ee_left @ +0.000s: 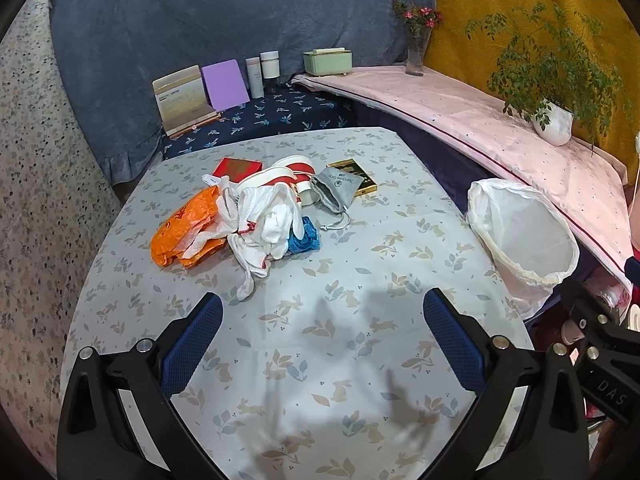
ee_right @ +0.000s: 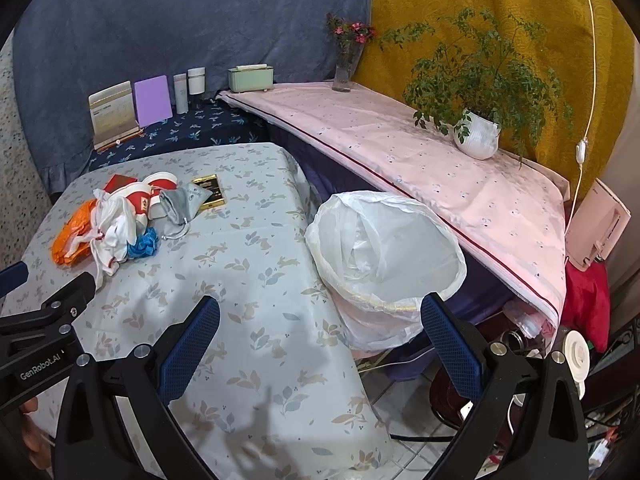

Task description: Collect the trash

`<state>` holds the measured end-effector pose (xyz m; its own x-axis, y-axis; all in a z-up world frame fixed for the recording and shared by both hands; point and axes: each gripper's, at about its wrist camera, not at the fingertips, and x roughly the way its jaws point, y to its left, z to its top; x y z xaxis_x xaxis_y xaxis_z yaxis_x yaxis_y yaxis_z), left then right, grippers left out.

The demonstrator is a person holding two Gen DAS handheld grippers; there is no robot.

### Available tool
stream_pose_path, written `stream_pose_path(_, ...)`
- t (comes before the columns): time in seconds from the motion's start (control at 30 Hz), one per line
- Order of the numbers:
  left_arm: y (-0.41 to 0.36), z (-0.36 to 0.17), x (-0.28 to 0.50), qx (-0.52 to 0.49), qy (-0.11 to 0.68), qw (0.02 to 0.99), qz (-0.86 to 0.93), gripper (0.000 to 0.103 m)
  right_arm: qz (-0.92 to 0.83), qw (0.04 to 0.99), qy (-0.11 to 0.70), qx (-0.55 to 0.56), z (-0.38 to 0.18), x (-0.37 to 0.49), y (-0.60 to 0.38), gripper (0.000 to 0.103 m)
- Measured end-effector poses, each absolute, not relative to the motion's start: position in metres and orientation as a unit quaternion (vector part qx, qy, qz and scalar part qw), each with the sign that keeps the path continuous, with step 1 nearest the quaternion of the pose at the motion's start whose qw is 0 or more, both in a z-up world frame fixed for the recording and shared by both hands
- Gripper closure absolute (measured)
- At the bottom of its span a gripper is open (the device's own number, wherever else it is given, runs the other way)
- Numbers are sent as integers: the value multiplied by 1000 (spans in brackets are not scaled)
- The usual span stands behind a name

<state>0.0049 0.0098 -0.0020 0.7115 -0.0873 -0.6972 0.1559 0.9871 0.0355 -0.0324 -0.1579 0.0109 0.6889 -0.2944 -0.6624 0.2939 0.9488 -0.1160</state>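
Note:
A heap of trash lies mid-table: an orange plastic bag (ee_left: pixel 186 234), a white crumpled bag (ee_left: pixel 266 228), a blue scrap (ee_left: pixel 306 238), red-and-white paper cups (ee_left: pixel 294 178), a grey drawstring pouch (ee_left: pixel 334 190), a red packet (ee_left: pixel 236 169) and a black-gold box (ee_left: pixel 358 178). The heap also shows in the right wrist view (ee_right: pixel 114 228). A bin lined with a white bag (ee_left: pixel 524 240) stands off the table's right edge, and shows in the right wrist view (ee_right: pixel 384 256). My left gripper (ee_left: pixel 322 328) is open and empty, above the table short of the heap. My right gripper (ee_right: pixel 320 328) is open and empty, near the bin.
The table wears a pale leaf-print cloth (ee_left: pixel 320 360). A pink-covered ledge (ee_left: pixel 480 120) behind the bin carries a potted plant (ee_left: pixel 554 124), a flower vase (ee_left: pixel 416 54) and a green box (ee_left: pixel 328 60). Cards and bottles (ee_left: pixel 224 88) stand at the back. Clutter lies on the floor (ee_right: pixel 580 360).

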Motion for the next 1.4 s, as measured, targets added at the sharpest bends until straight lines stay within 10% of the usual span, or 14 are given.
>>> stream_pose_path(1.4,202,-71,150,-2,417,909,8,7,-28,921,387,-22,-28,132,-13,17)
